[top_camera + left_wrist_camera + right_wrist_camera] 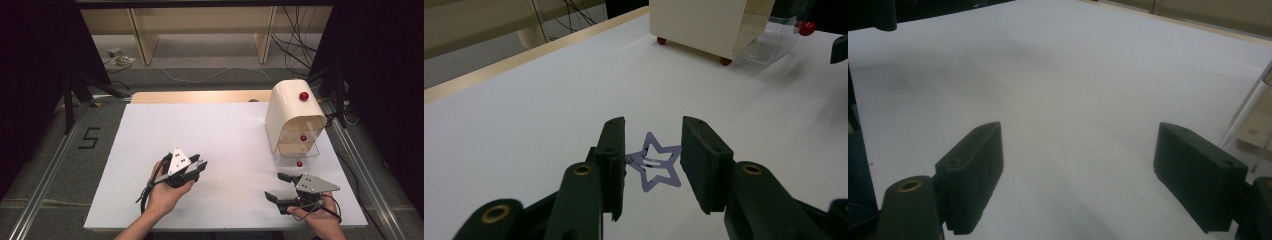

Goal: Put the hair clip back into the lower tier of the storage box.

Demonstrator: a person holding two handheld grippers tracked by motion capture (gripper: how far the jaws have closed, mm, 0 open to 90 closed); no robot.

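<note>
A purple star-shaped hair clip [658, 167] sits between the two black jaws of my left gripper [653, 142], which is shut on it: the left jaw touches the clip's stem and the right jaw meets a star point. In the high view the left gripper [200, 164] is held just above the white table [225, 130], left of centre, with its jaws pointing right. My right gripper [276, 186] rests near the front right of the table, jaws wide open and pointing left. Nothing lies between its jaws [1078, 150].
A cream drawer unit [295, 120] with clear drawers and red knobs [303, 96] stands at the table's right rear; its base and red feet show in the left gripper view [704, 25]. A clear drawer's edge [1255, 120] shows beside the right jaw. Wooden shelving and cables lie beyond the table.
</note>
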